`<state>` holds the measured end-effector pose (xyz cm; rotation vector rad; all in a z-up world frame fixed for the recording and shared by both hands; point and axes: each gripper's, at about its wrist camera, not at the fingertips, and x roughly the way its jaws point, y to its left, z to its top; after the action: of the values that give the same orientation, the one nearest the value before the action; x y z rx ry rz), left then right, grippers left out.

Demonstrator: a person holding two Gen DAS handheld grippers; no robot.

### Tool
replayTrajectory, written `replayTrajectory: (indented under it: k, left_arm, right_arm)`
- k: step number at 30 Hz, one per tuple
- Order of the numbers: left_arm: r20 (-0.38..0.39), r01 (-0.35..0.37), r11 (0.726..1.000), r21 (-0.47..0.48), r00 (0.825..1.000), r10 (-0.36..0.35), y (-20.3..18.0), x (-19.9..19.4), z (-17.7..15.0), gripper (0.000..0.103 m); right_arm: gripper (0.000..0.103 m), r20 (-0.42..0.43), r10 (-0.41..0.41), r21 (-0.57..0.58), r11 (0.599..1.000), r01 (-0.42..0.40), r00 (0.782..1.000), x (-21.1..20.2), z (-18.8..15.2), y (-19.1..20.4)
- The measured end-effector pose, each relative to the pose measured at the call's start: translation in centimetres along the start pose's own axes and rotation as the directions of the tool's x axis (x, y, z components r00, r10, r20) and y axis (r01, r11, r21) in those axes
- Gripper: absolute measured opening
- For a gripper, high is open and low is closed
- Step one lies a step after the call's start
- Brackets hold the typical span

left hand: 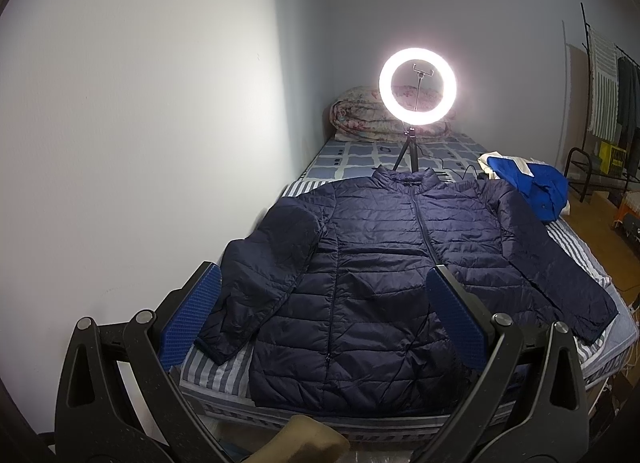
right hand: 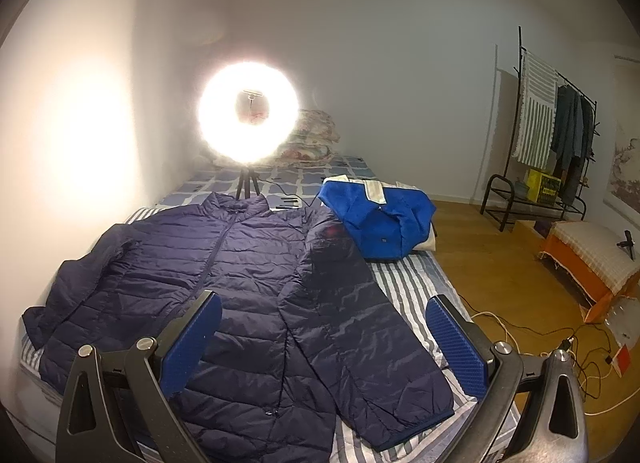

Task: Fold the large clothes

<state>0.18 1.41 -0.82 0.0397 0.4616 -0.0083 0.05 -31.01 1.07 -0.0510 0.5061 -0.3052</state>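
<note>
Pale walls enclose a corner bed [left hand: 224, 373] covered with a grey-and-white striped sheet, on which the task's garment lies. That garment — a navy quilted puffer jacket [left hand: 384, 263] — is spread front-up and zipped, collar toward the far end, hem at the near edge. Its sleeve by the wall is bunched and doubled back on itself; the other sleeve [right hand: 372, 327] runs straight toward the near corner on the open side of the bed.

Left hand-held gripper [left hand: 320, 323]: jaws wide apart, nothing between them, hovering above the hem and wall-side sleeve. Right hand-held gripper [right hand: 324, 343]: likewise spread and empty, above the straight sleeve. Folding appears not yet begun.

Other items noted: a lit ring light on a black tripod [left hand: 416, 87] standing just behind the collar, a crumpled bright blue garment with white trim [right hand: 384, 223] beside the far shoulder, a rolled floral quilt [left hand: 368, 119] at the head of the bed.

Risks, as judged: the shell looks slick and padded, so a shallow pinch may slip or catch only the top layer. The bunched sleeve, if folded unflattened, would give a lumpy, crooked fold. A sweep near the collar could strike the tripod or snag its cable.
</note>
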Motion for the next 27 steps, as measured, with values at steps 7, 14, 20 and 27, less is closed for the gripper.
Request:
replayTrajectory:
  k: [7,14,20,27]
  left_arm:
    - [-0.007,-0.021,1.0,-0.015,1.0,0.021,0.8,-0.5,-0.5,0.103]
    - [-0.057,-0.013,0.998,-0.065,0.998,0.01,3.5,-1.1,-2.8,0.103]
    - [-0.031,-0.047,0.992,-0.113,0.999,0.044,5.8,-3.1,-6.1,0.103]
    - [-0.019,-0.028,0.986,-0.164,1.0,0.025,6.8,-5.4,-9.6,0.099]
  right_arm:
    - [0.103,0.004,0.039,-0.026,0.999,-0.039,0.999,0.4,0.3,2.0]
    - [0.103,0.01,0.134,-0.095,0.987,-0.132,0.991,1.8,0.9,6.4]
    - [0.103,0.07,0.284,-0.207,0.942,-0.265,0.956,2.3,1.5,12.9]
    - [0.101,-0.137,0.532,-0.397,0.743,-0.538,0.836,4.0,2.0,24.8]
